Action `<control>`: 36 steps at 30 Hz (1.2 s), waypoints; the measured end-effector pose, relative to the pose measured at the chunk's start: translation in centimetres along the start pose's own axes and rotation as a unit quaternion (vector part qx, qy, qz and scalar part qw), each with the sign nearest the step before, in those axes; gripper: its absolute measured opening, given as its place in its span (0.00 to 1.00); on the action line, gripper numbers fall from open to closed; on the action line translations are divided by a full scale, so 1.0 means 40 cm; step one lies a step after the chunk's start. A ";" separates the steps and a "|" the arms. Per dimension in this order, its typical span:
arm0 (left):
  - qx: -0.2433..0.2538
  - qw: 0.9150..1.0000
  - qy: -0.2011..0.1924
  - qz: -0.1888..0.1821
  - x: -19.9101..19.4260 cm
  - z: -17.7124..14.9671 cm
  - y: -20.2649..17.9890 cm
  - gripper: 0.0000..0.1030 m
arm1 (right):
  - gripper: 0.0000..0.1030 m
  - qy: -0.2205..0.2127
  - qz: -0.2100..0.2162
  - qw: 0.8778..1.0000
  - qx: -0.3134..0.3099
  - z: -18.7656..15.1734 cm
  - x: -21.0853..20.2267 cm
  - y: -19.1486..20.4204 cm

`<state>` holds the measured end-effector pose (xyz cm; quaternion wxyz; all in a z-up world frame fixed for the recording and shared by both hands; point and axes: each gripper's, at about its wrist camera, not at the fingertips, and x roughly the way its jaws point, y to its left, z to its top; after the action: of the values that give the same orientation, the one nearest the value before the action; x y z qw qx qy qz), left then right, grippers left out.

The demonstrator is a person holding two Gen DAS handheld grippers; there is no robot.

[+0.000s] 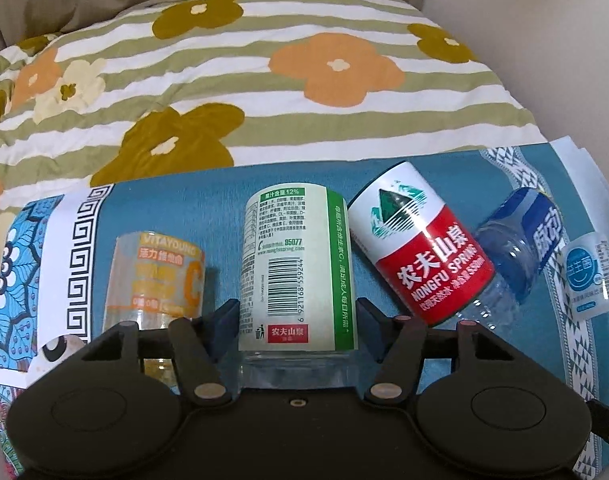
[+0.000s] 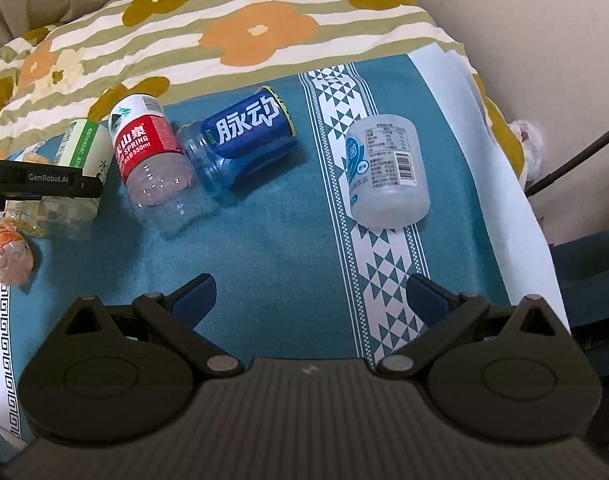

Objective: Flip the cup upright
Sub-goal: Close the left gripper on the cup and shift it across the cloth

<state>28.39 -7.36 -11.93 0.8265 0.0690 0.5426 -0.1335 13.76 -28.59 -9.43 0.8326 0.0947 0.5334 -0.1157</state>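
Five clear plastic cups with printed labels sit on the teal cloth (image 2: 280, 248). Left gripper (image 1: 298, 312) fingers clasp the green-labelled cup (image 1: 298, 268), standing inverted; right gripper (image 2: 310, 294) fingers gape wide, holding nothing.

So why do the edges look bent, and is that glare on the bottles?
Left wrist view: the fisheye lens bows the blue mat outward at the edges; a white glint streaks the red-label cup. Right wrist view: same curving, small bright specks on that cup's clear end, and the white cup looks slightly soft.
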 end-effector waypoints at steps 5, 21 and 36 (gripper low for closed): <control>-0.005 1.000 -0.021 0.003 -0.057 -0.011 -0.009 0.64 | 1.00 -0.012 0.010 1.000 -0.007 -0.005 -0.028 -0.008; -0.047 0.997 -0.060 0.013 -0.249 -0.178 -0.113 0.64 | 1.00 -0.069 0.064 0.994 -0.059 -0.081 -0.141 -0.083; -0.039 0.999 0.002 0.005 -0.132 -0.332 -0.238 0.64 | 1.00 -0.028 0.061 0.996 -0.066 -0.215 -0.086 -0.191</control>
<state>11.92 -12.22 -12.16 0.8279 0.0400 0.5489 -0.1082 2.69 -33.18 -10.11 0.8570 0.0689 0.5097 -0.0323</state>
